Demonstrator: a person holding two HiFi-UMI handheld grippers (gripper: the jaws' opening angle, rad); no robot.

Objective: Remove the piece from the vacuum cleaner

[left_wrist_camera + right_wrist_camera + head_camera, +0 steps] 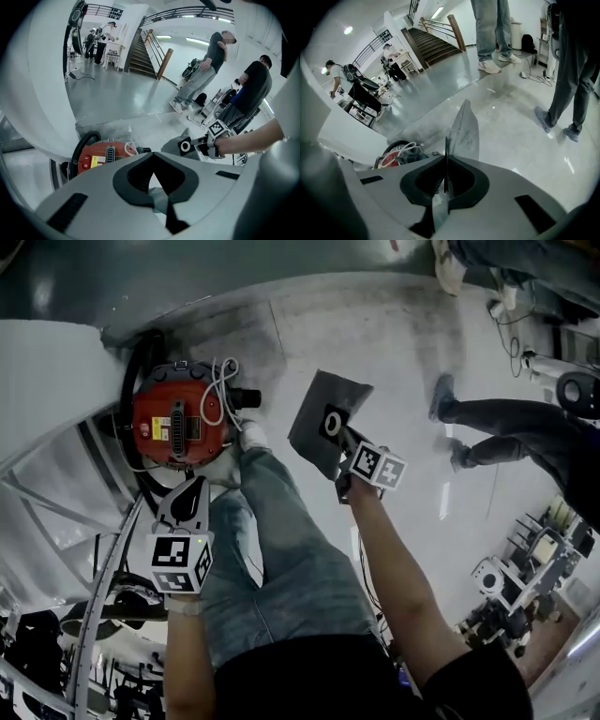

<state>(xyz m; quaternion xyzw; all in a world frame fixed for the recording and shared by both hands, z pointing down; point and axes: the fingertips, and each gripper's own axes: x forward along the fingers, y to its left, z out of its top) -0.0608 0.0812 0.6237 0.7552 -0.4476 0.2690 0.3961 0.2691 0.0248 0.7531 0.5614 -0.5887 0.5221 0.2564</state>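
Observation:
The red vacuum cleaner [173, 423] [103, 157] [396, 157] stands on the floor against a white column, with a black hose and a white cord on top. My right gripper [345, 442] [446, 140] [201, 144] is shut on a flat grey dust bag [323, 418] [464, 131] [180, 146] with a black collar and white ring. It holds the bag in the air, to the right of the vacuum and clear of it. My left gripper [187, 504] [151, 155] hangs just below the vacuum in the head view, jaws together and empty.
My jeans leg [281, 549] reaches to the vacuum's side. Another person's legs [497, 427] stand on the floor at the right. Wooden stairs [143, 56] rise at the back. Curved metal railings [103, 615] and equipment [506, 587] fill the lower corners.

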